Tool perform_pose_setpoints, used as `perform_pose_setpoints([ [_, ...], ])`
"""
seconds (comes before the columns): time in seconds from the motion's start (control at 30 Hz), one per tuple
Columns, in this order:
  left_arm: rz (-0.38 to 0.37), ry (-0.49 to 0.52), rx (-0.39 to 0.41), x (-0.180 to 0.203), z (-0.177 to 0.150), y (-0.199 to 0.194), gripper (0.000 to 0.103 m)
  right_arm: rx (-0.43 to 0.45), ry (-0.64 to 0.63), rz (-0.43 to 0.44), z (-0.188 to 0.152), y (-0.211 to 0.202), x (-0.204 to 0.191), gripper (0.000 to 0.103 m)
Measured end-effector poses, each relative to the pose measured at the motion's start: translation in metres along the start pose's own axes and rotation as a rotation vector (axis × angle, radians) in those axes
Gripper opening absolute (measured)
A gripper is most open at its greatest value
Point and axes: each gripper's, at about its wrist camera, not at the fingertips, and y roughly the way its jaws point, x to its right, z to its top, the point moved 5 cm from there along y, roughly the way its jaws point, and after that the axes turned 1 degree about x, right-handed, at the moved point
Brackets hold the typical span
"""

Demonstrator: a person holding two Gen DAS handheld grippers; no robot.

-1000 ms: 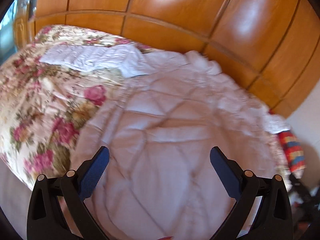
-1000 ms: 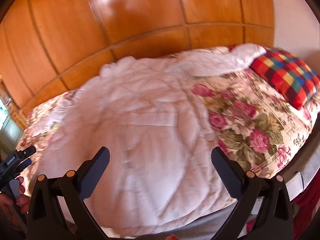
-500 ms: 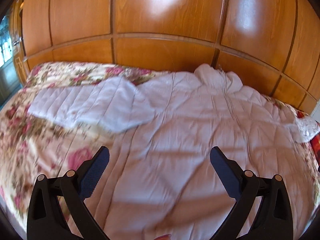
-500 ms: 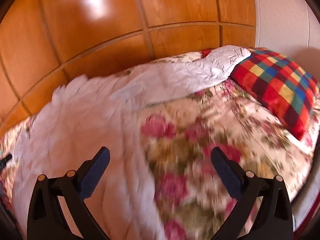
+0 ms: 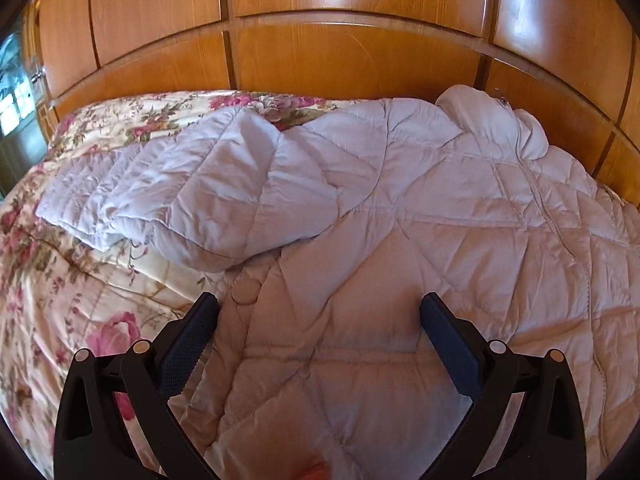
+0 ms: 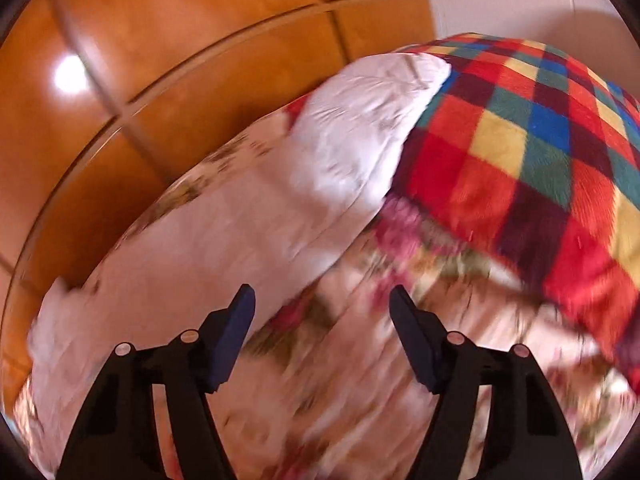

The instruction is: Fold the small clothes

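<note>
Bedroom, bed (image 5: 60, 300) with a floral cover, wood panel wall (image 5: 340, 60) behind. Left view, near: left hand-held gripper (image 5: 319, 310) over the jacket's lower body, jaws wide apart, nothing between the pads, not clearly touching the fabric. Jacket (image 5: 440, 240) is pale quilted, laid flat front up on the bed, long axis running from the near hem up to the collar (image 5: 496, 124) by the wall. Left sleeve (image 5: 180, 192) lies out to the left across the cover, its long axis crosswise to the body, cuff end far left, up and left of the left jaw. Right view, blurred: right hand-held gripper (image 6: 322, 300) has just been closing its jaws part way; they stand apart with nothing between them, only floral cover below. Right sleeve (image 6: 352, 136) runs from just past the left jaw up and away to the right, cuff end resting on or against the plaid pillow (image 6: 532, 152), cannot tell which. Judgement: step in hand is picking up the sleeves to fold them in over the body; right gripper looks nearer its sleeve, which lies ahead and slightly left of it, left gripper is on the body and needs to go left for its sleeve. Fold not yet begun.
</note>
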Motion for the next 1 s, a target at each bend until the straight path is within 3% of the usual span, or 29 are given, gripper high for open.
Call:
perform_pose_setpoints([
  [0.27,-0.046,-0.030,-0.040,-0.001,-0.007,0.014,0.100,0.044,0.105,-0.006,0.046,0.036,0.025,0.057],
  [0.43,-0.039,-0.027,-0.038,-0.001,-0.006,0.016,0.100,0.038,0.179,0.051,0.057,0.053,0.030,0.041],
  [0.57,-0.040,-0.029,-0.038,0.000,-0.007,0.017,0.100,0.046,0.205,0.083,0.062,0.057,0.031,0.008],
  [0.77,-0.046,-0.035,-0.036,-0.001,-0.006,0.018,0.100,0.140,0.143,0.102,0.073,0.022,0.011,0.005],
  [1.0,-0.075,-0.074,-0.003,-0.007,-0.005,0.011,0.100,0.283,-0.114,0.154,0.069,-0.055,-0.081,0.004],
])
